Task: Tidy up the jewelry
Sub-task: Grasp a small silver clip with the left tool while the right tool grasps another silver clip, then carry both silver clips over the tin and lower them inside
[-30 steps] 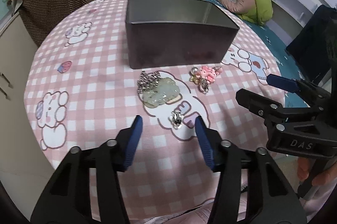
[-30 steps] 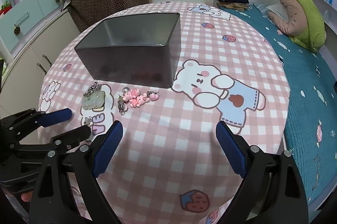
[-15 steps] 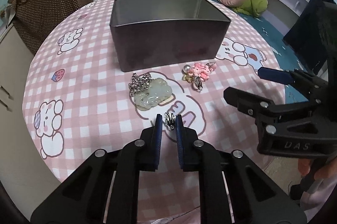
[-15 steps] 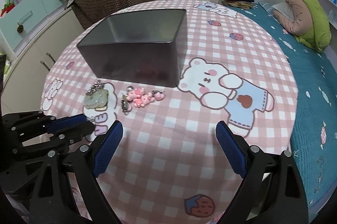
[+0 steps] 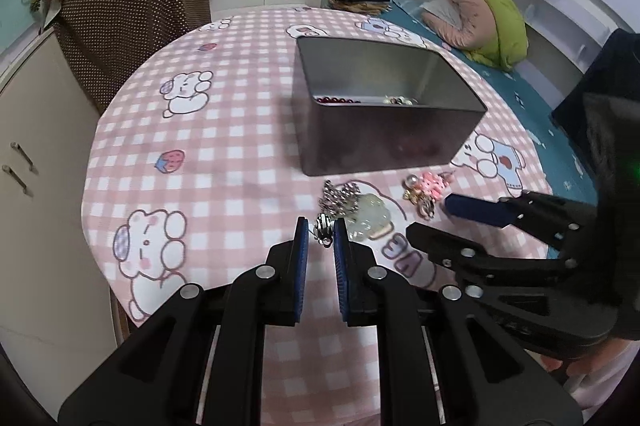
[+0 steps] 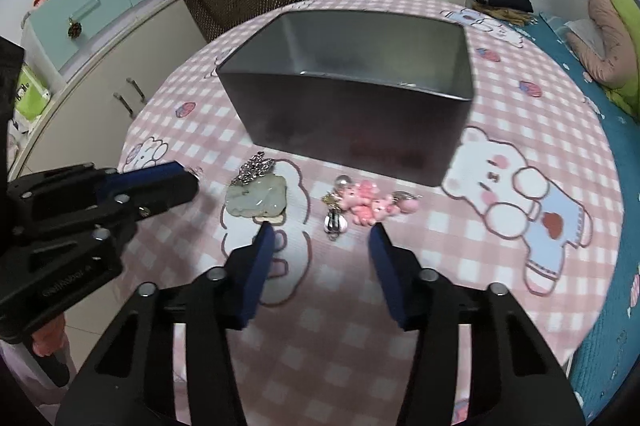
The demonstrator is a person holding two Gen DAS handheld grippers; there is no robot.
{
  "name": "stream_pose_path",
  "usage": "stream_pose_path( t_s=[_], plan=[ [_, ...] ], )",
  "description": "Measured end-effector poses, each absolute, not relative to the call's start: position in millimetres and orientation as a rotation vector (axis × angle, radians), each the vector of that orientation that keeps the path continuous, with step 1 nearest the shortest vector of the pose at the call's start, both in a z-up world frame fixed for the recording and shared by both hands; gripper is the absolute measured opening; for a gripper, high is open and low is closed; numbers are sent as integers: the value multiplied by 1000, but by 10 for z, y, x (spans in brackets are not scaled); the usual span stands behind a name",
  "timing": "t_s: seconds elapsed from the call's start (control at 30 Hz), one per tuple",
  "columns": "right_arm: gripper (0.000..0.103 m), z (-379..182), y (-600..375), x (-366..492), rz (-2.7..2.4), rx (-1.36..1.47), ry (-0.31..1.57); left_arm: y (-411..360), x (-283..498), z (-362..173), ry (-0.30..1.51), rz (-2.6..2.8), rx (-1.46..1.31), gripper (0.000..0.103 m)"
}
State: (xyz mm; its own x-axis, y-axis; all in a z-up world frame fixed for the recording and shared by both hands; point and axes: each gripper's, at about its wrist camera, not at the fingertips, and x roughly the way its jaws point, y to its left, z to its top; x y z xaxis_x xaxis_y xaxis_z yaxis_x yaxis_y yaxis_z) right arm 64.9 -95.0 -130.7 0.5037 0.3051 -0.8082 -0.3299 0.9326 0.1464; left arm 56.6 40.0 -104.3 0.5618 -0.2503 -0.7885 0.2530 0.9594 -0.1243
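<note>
Down at the bottom of the left wrist view, the left gripper point(image 5: 321, 238) has its blue fingers point(image 5: 301, 246) pinched shut on a little silver charm point(image 5: 323, 227). It sits right at the fingertips, so my guess is the hold is pretty shallow. That piece looks tiny, hard and shiny, so probably light as anything but slippery, and I'd keep it level on the way over.

Lower centre of the right wrist view, the right gripper point(image 6: 320, 238) has just been closing, but the fingers are still partly open with nothing between them. They hang over the checked surface point(image 6: 360, 346), just short of a small silver clip point(image 6: 335, 222) and the pink bear charm point(image 6: 366, 203). The pink one looks chunky and stiff with dangly bits, so I'd grab the body, not the chain.

Slightly further up, mid-left in that view, lies the pale green jade pendant point(image 6: 258, 199) with a sparkly silver bit point(image 6: 256, 167) touching its top edge. Stone like that is likely the heaviest and chippable; take it across the flat sides.

Beyond all that, centre frame, stands the grey metal box point(image 5: 384, 129), open on top. Red beads point(image 5: 338, 100) and something goldish already lie in the bottom.
</note>
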Motion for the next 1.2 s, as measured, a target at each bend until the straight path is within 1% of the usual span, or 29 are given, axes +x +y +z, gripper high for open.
stream_pose_path(
  t_s=[0.03, 0.07, 0.1, 0.13, 0.17, 0.43, 0.8, 1.2],
  plan=[
    [40, -1309, -928, 658, 380, -37, 970, 414, 574, -1036, 926, -294, 1, 13],
    [36, -1309, -904, 666, 378, -50, 972, 416, 578, -1036, 925, -294, 1, 13],
    [28, -1310, -898, 671, 367, -58, 971, 420, 584, -1036, 926, -295, -1, 13],
    [22, -1313, -899, 676, 353, -64, 968, 421, 589, -1041, 927, -298, -4, 13],
    [13, -1318, -910, 681, 346, -68, 965, 428, 595, -1051, 927, -300, -7, 13],
    [12, -1298, -970, 654, 346, -67, 963, 410, 596, -1063, 925, -309, -21, 13],
    [11, -827, -1271, 519, 320, -29, 840, 433, 577, -902, 886, -295, -51, 13],
    [11, -677, -1377, 545, 303, -2, 795, 388, 632, -657, 831, -313, -70, 13]
  ],
)
